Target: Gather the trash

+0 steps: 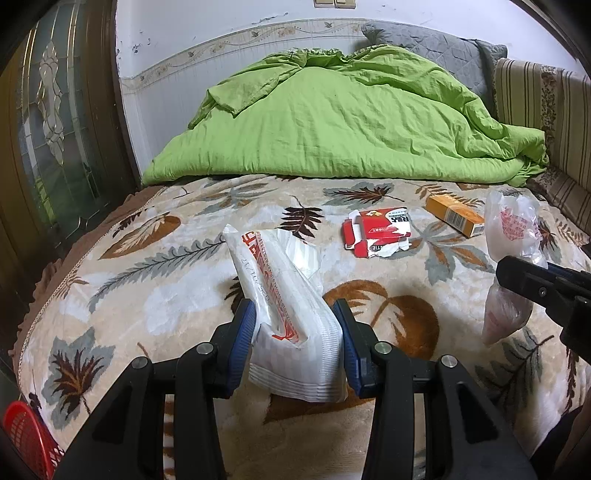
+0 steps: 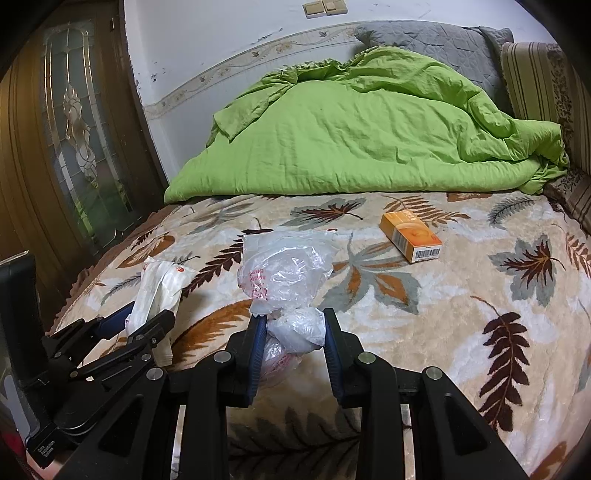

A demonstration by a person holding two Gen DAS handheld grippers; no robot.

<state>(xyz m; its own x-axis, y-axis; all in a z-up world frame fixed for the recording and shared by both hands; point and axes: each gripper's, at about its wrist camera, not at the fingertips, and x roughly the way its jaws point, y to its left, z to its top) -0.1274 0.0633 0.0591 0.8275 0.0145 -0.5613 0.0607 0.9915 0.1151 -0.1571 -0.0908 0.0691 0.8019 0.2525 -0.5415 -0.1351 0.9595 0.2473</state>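
Gripping a white wrapper (image 1: pixel 291 314), left tool (image 1: pixel 295 325); right tool (image 2: pixel 293 332) pinching a half-hidden plastic bag (image 2: pixel 284 273).

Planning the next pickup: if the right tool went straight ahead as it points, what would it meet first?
Beyond the plastic bag the right tool holds, probably the green quilt; the orange box lies off right. Depth is unclear.

A bed (image 1: pixel 155 258) is covered by a beige plush blanket (image 2: pixel 461 295) printed with brown and grey leaves, and a rumpled green duvet (image 1: pixel 332 122) is heaped at its far end, with a grey quilted pillow (image 1: pixel 436 40) behind it against the white wall. A striped cushion (image 1: pixel 535 96) stands at the right. A wooden door with patterned glass (image 2: pixel 74 122) is on the left, and two light switches (image 2: pixel 325 8) are on the wall above.
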